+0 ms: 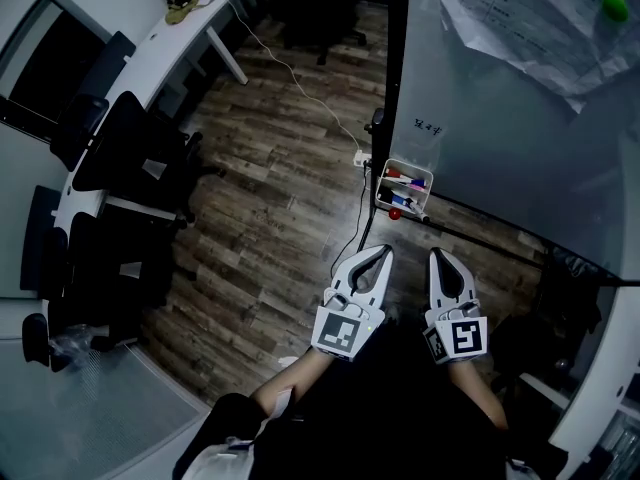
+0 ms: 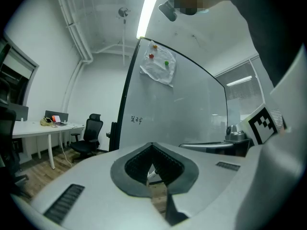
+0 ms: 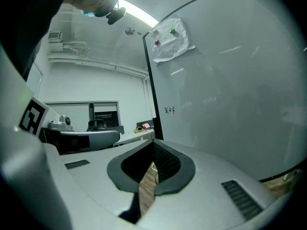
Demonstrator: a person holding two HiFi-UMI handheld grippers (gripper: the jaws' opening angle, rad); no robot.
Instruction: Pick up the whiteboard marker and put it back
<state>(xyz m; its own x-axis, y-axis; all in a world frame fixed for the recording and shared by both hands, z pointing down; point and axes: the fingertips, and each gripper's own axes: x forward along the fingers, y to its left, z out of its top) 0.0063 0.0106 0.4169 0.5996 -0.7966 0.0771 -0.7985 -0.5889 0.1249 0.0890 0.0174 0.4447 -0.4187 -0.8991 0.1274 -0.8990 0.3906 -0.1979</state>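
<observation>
The left gripper (image 2: 152,145) has its jaws clenched tip to tip, with nothing held; only a narrow strip of wooden floor (image 2: 158,195) shows through the padded hollow behind the tips. The right gripper (image 3: 154,143) is likewise pressed closed and empty, with the same floor showing through its hollow. In the head view both grippers are held low and side by side, just apart, tips pointing toward the whiteboard (image 1: 520,128).

Ahead of the tips and well apart from them, a small white holder (image 1: 384,197) hangs at the lower left corner of the whiteboard, beside its dark frame. The whiteboard markers (image 1: 402,177) lie inside it, with red, blue and purple parts showing; a small red ball (image 1: 395,213) sits at the holder's lower edge. A few handwritten marks (image 1: 428,126) stand on the board just above the holder.

Near the board's top edge a crumpled paper sheet (image 1: 520,28) is pinned under a green magnet (image 1: 614,6). A cable (image 1: 300,93) runs across the floor to a long white desk (image 1: 150,43), with dark office chairs (image 1: 125,143) along its near edge.
</observation>
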